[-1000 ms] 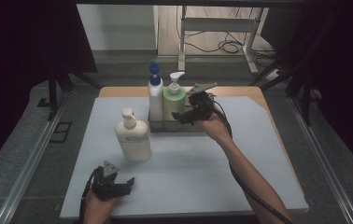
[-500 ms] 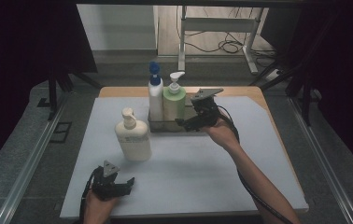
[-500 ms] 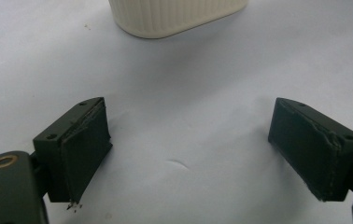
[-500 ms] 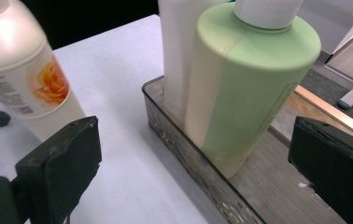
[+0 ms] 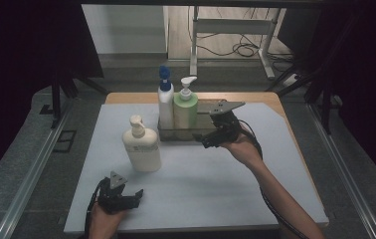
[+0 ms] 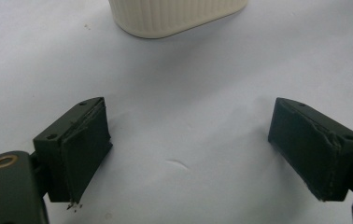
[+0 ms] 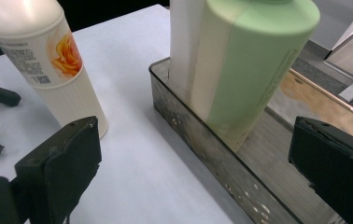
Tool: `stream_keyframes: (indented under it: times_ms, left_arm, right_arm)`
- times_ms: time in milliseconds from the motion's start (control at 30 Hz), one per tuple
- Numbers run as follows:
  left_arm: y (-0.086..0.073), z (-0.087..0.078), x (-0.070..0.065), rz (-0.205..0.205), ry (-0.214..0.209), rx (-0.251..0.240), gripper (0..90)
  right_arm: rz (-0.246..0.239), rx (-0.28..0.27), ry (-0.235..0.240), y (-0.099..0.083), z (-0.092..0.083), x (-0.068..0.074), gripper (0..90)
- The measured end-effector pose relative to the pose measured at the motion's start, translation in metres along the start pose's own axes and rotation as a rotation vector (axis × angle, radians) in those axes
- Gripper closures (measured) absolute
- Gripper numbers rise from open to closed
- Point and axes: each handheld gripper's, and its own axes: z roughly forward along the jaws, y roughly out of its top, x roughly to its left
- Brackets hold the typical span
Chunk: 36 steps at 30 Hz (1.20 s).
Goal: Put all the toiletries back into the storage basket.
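Left gripper (image 5: 126,198): black body, grey three-cornered plate on top, black cable trailing back past the hand. In the left gripper view its two jaws are matt black blocks with flat rectangular pads (image 6: 83,156); pad edges chipped and rough, a small recessed screw hole on each block, a brass-coloured ring set in the black housing at lower left.

Right gripper (image 5: 207,141): same black build, grey plate on top, black cable looping along the forearm. Jaw blocks scuffed, pale specks along the edges.

Both forearms bare; no sleeves or gloves visible.
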Motion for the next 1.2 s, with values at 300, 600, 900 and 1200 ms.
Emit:
stream_keyframes:
  times_ms: [300,600,900,1200]
  left_arm:
    - [0.0,0.0,0.0,0.0,-0.001,0.0,12.3]
    - [0.0,0.0,0.0,0.0,0.0,-0.001,12.4]
    - [0.0,0.0,0.0,0.0,0.0,-0.001,12.3]
    - [0.0,0.0,0.0,0.0,0.001,-0.001,12.2]
  right_arm:
    - [0.008,-0.002,0.002,-0.014,-0.01,-0.001,2.6]
    - [0.02,0.008,0.001,-0.032,-0.02,-0.003,2.7]
    - [0.026,0.021,0.015,-0.048,-0.028,-0.001,1.6]
    - [0.033,0.034,0.011,-0.07,-0.038,0.002,0.0]
